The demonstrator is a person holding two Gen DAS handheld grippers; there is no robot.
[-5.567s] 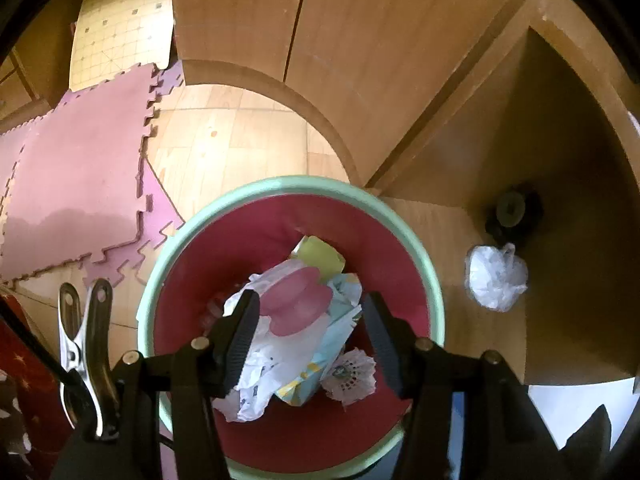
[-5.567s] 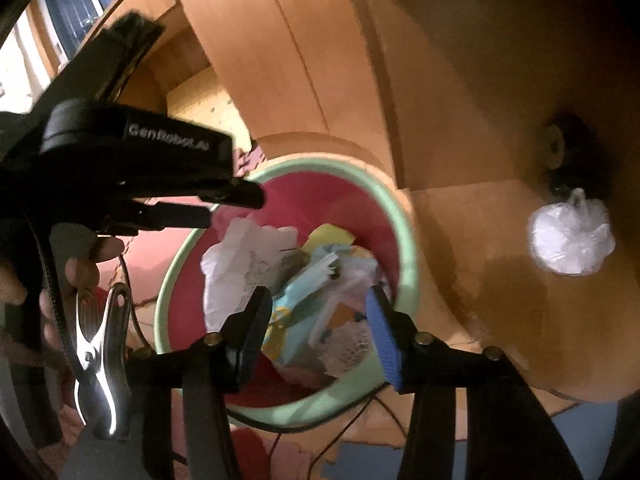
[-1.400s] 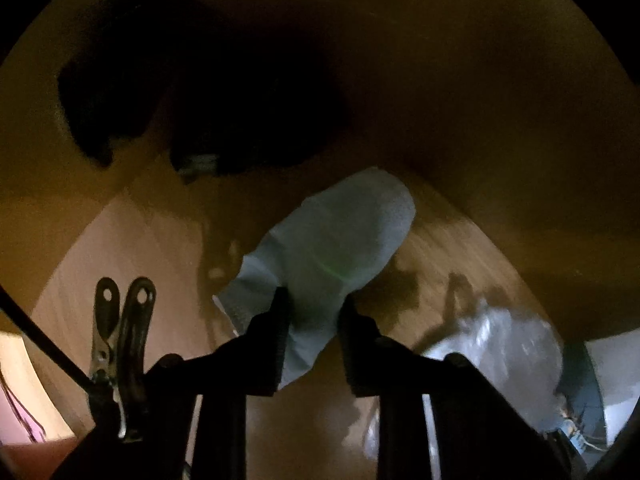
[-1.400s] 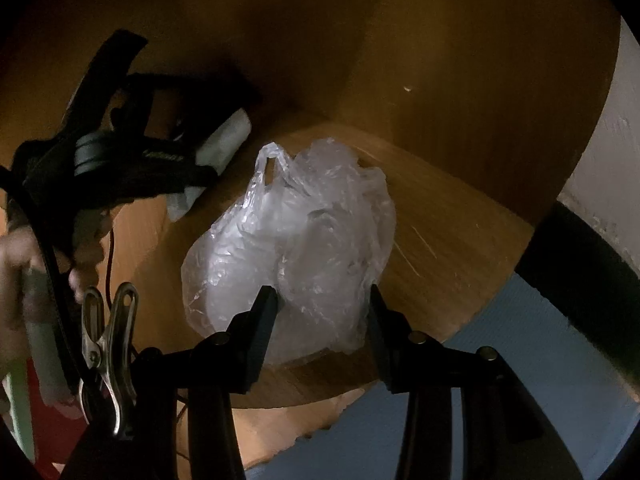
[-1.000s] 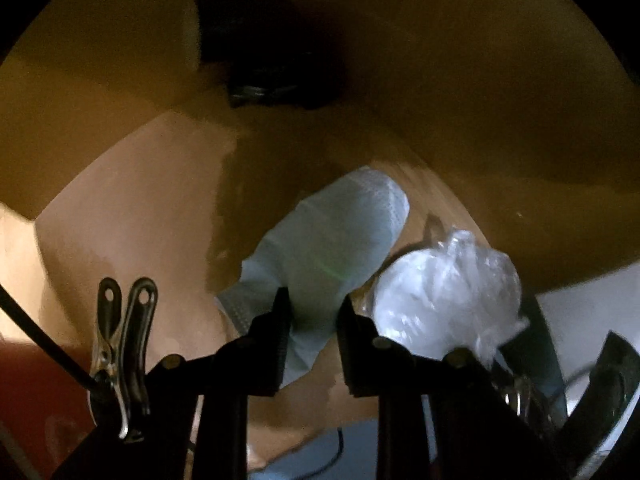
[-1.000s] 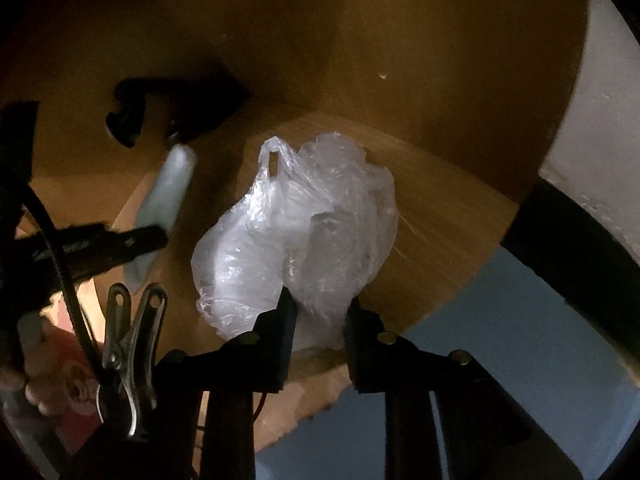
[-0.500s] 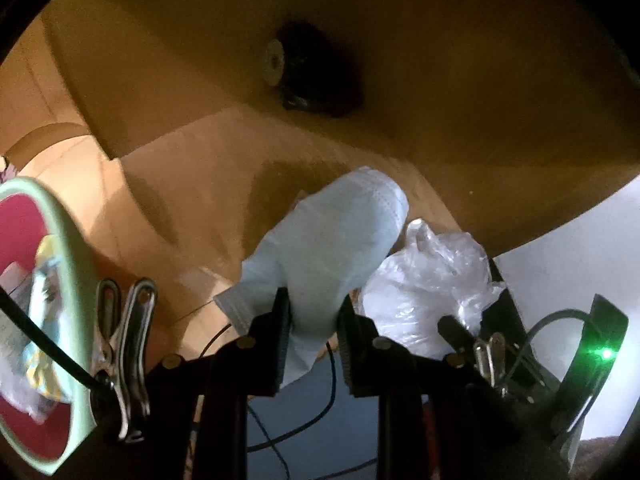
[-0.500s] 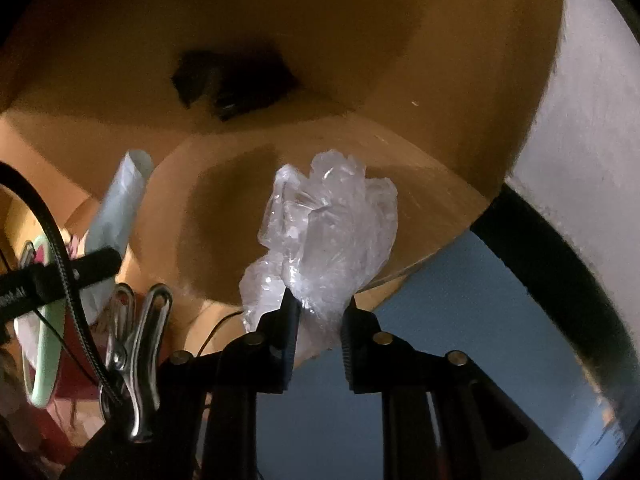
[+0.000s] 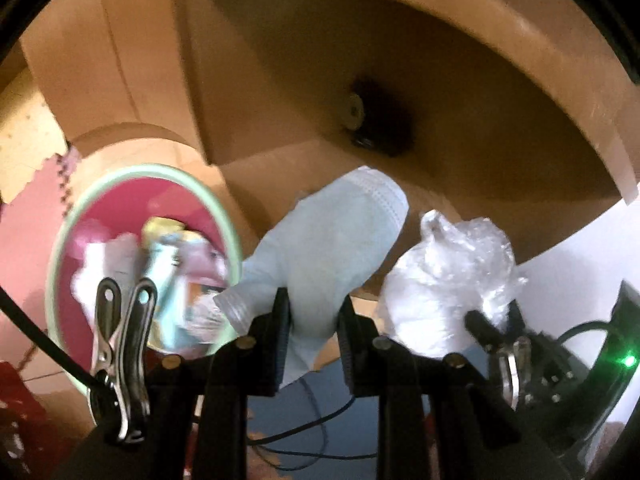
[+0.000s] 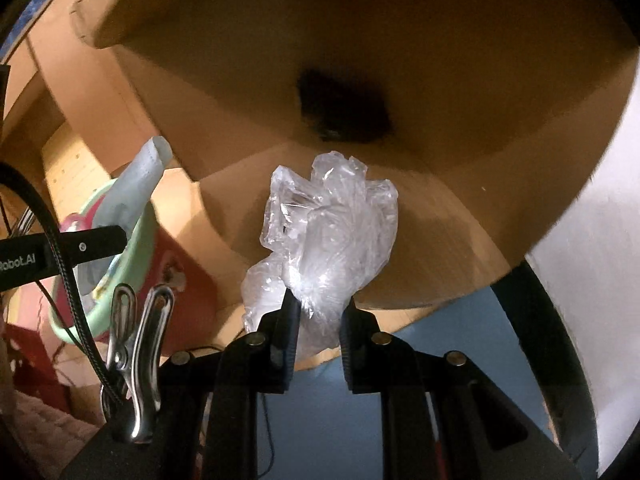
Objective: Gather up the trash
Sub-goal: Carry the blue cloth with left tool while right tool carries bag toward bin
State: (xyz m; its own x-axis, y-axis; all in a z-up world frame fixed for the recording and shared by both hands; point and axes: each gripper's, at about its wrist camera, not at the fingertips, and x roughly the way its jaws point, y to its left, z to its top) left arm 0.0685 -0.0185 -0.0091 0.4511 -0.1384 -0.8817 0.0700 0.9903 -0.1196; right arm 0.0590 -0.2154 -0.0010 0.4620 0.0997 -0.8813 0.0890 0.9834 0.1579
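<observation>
Pale blue and papery, the face mask [image 9: 332, 248] is clamped at its lower end by the left gripper [image 9: 312, 328], whose fingers [image 9: 280, 332] press it from both sides. Its long axis runs up and away from the fingers, tilting a little to their right, with the free pleated edge at the far tip. The right gripper [image 10: 318, 316] is likewise clenched on the crumpled clear plastic bag [image 10: 328, 232], which billows out ahead of and above its fingers [image 10: 290, 320]; in the left wrist view that same bag [image 9: 444, 280] hangs just to the right of the mask.

The relation that matters is where the green-rimmed trash bin [image 9: 224, 216] lies: to the left of both sets of fingers and below them, its red inside already holding wrappers. Seen from the left wrist, the rim sits just beside the mask's lower corner, so the left hand is judged the nearer of the two. From the right wrist the bin [image 10: 140, 248] shows well off to the left, beyond the left gripper's finger and the mask [image 10: 136, 184], so the bag has farther to travel.

Compared with a second ago, both pieces now hang in the air, clear of the wooden shelf floor [image 10: 432, 248] they were then close above. The bin, out of the left view then, has come into it, and the dark fitting [image 9: 376, 128] at the back of the recess looks smaller and farther off. Neither grasp has loosened.
</observation>
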